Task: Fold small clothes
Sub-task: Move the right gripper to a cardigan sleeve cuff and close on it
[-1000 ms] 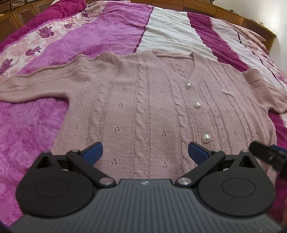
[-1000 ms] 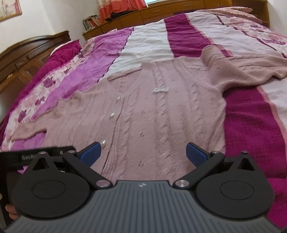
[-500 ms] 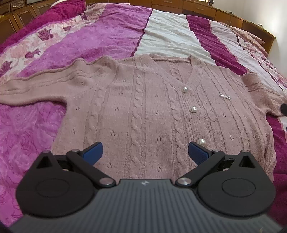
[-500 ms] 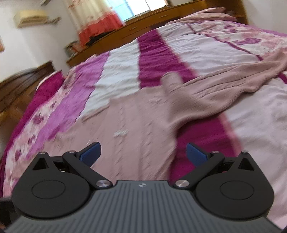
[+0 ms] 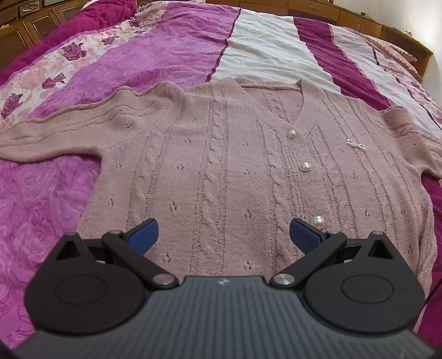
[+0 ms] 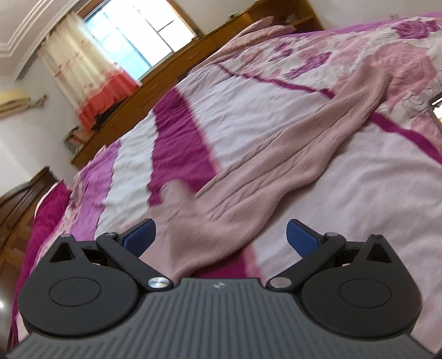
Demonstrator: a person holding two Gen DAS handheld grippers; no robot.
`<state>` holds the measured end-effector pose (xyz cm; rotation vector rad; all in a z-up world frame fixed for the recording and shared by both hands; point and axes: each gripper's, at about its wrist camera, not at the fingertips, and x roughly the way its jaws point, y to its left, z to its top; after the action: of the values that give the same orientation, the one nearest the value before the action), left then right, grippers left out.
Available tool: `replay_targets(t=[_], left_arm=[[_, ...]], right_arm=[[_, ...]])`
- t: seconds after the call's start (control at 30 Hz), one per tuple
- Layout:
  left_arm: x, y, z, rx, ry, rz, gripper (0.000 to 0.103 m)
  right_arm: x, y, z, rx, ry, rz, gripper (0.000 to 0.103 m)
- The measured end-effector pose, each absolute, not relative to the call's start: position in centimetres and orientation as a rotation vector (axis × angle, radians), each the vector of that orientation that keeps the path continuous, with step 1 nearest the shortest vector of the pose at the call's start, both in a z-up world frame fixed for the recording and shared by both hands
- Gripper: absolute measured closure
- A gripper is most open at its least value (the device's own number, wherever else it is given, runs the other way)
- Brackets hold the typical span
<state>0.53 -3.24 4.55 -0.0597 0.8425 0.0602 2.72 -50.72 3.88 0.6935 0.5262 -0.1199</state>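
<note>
A dusty pink cable-knit cardigan [image 5: 221, 165] with pearl buttons [image 5: 305, 166] lies flat and face up on the bed, its left sleeve [image 5: 69, 129] stretched out to the side. My left gripper [image 5: 222, 237] hovers open over the cardigan's lower hem, nothing between its blue pads. In the right wrist view the cardigan's other sleeve [image 6: 290, 154] runs diagonally away across the bedspread. My right gripper [image 6: 219, 234] is open above the near end of that sleeve, by the shoulder, and holds nothing.
The bed is covered by a striped bedspread [image 5: 262, 47] in magenta, white and rose-print pink. Wooden cabinets [image 5: 359, 19] line the far side. A window with a curtain [image 6: 91, 77] is behind. A bright object's edge [image 6: 436, 109] shows at the right rim.
The right gripper has swung right and tilted, from the cardigan's front to its right sleeve. The left gripper drew back slightly and no longer sees the right one.
</note>
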Motion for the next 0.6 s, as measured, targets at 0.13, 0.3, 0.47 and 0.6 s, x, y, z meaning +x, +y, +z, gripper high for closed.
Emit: replay_targets(t=[0.13,0.3,0.47,0.6], left_arm=[[0.8,-3.3,4.1,-0.058,0.858,0.071,0.0],[1.2,-3.3,3.1,-0.108,0.909,0.068,0.0],[1.3,-3.6,2.4,-0.091,0.925,0.078,0.0],[1.5,-3.9,1.9,-0.091,0.947,0.084,0.0]], right_arm=[[4.1,-53.2,3.1,0.731,0.516,-0.155,0.0],[5.7,-55.2,1.6,0.733,0.51,-0.195,0.0],[6.9,-56.6,0.2,0.751,0.485,-0.224,0.0],[7.9,-57.4,-0.2,0.749,0.46,-0.227,0.0]])
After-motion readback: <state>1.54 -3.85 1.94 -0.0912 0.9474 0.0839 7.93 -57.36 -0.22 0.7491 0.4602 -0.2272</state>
